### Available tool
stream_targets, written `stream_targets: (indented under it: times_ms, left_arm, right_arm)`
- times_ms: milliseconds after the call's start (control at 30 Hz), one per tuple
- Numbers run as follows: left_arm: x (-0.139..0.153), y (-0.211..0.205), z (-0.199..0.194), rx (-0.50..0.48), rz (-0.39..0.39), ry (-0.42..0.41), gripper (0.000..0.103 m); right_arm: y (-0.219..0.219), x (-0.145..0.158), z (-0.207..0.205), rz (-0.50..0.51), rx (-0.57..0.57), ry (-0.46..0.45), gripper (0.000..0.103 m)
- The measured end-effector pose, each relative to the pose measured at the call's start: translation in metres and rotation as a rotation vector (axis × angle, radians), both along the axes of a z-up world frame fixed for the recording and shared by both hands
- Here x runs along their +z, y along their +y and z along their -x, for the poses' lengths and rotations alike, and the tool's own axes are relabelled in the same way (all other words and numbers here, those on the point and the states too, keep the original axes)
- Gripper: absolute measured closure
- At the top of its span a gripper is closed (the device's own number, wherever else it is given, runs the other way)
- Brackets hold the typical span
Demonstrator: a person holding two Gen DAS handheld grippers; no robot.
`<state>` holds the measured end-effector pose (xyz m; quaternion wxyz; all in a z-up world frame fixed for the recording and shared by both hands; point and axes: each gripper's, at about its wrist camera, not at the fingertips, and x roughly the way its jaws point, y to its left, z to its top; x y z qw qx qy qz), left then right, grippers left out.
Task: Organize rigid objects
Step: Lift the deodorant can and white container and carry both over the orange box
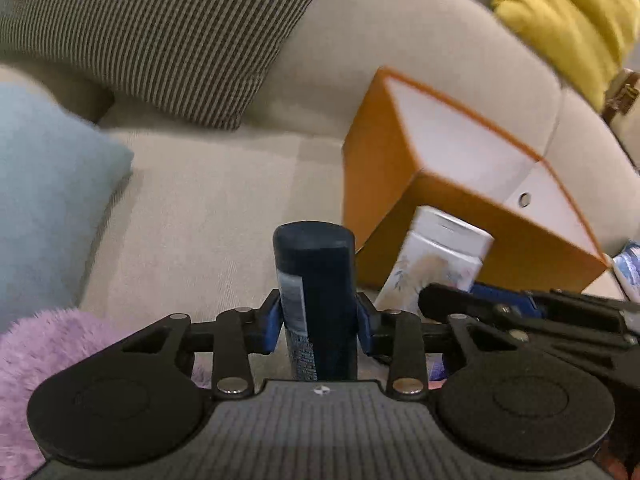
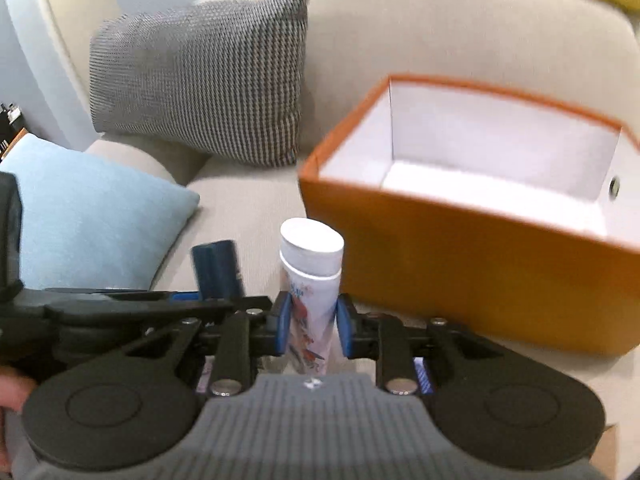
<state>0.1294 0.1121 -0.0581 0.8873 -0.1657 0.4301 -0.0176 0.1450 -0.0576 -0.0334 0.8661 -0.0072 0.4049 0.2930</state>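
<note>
My left gripper (image 1: 318, 320) is shut on a dark blue bottle (image 1: 316, 280), which stands upright between the blue pads above the beige sofa seat (image 1: 208, 208). My right gripper (image 2: 311, 324) is shut on a white bottle (image 2: 312, 272) with a red and blue print and a flat white cap. An orange box (image 2: 460, 264) with a white inside sits open on the seat, just right of and behind both bottles. Each view shows the other gripper beside it: the white bottle (image 1: 436, 256) to the right, the dark blue bottle (image 2: 218, 268) to the left.
A grey striped cushion (image 2: 200, 80) leans on the sofa back. A light blue cushion (image 2: 92, 216) lies at the left, and a fluffy purple thing (image 1: 36, 352) near it. A yellow cushion (image 1: 568, 12) sits at the far right. A blue and white packet (image 1: 628, 268) lies beside the box.
</note>
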Motion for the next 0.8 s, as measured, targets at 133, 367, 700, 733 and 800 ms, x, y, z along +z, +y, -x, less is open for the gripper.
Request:
stream_targets:
  times_ms: [133,367,700,733,800]
  left_arm:
    - [0.021,-0.005,0.004,-0.013,-0.008,-0.057,0.063]
    - [0.057,-0.012,0.011,-0.038,-0.014,-0.142,0.063]
    - [0.123,-0.023,-0.012,-0.153,0.001,-0.279,0.063]
    - [0.13,-0.026,-0.018,-0.173,0.0,-0.292,0.063]
    - [0.141,-0.032,-0.032,-0.217,-0.005,-0.304,0.063]
  right_arm:
    - [-0.003,0.014,0.001,-0.005,-0.003,-0.04,0.082]
    - [-0.019,0.033,0.006,-0.036,-0.018,-0.099,0.083]
    - [-0.049,0.086,-0.009,-0.085,-0.043,-0.227,0.083]
    - [-0.052,0.091,-0.014,-0.087,-0.05,-0.24,0.083]
    - [-0.059,0.1,-0.027,-0.091,-0.065,-0.252,0.083]
